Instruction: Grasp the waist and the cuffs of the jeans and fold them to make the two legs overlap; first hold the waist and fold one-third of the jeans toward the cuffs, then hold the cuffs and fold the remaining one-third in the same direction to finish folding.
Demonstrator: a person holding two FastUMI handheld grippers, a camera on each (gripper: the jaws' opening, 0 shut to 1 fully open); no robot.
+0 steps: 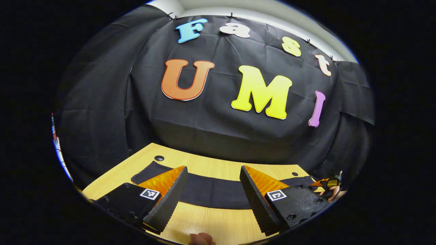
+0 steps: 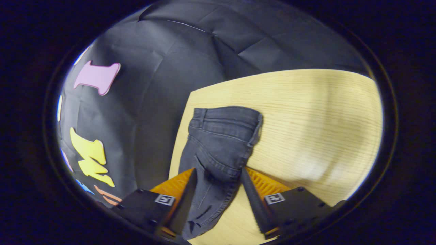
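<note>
The left gripper (image 1: 211, 200) has its jaws spread wide with nothing between them, poised above the near part of the wooden table (image 1: 218, 166). Just beyond its fingertips the dark jeans (image 1: 211, 192) lie flat in a long band across the table, parallel to the far edge; one end reaches toward the cable hole (image 1: 159, 158) near the left far corner. At the other end of the band, by the table's right edge, the other gripper and the hand holding it are in sight.

In the right gripper view, the right gripper (image 2: 218, 187) also stands open, its fingers straddling the seat of the jeans (image 2: 221, 143) without visibly pressing on the cloth. The waistband (image 2: 226, 114) lies farther out, close to the table's corner, with the back pocket stitching facing up; the jeans look already doubled, leg over leg, though the far layers cannot be checked.

Judging by the look, this is soft, fairly heavy denim: limp, not fragile, not slippery, likely to drag and sag when lifted. The thick waistband hem gives the firmest bite; the right jaws would do well to pinch there, through both layers, the left taking the cuffs.
</note>
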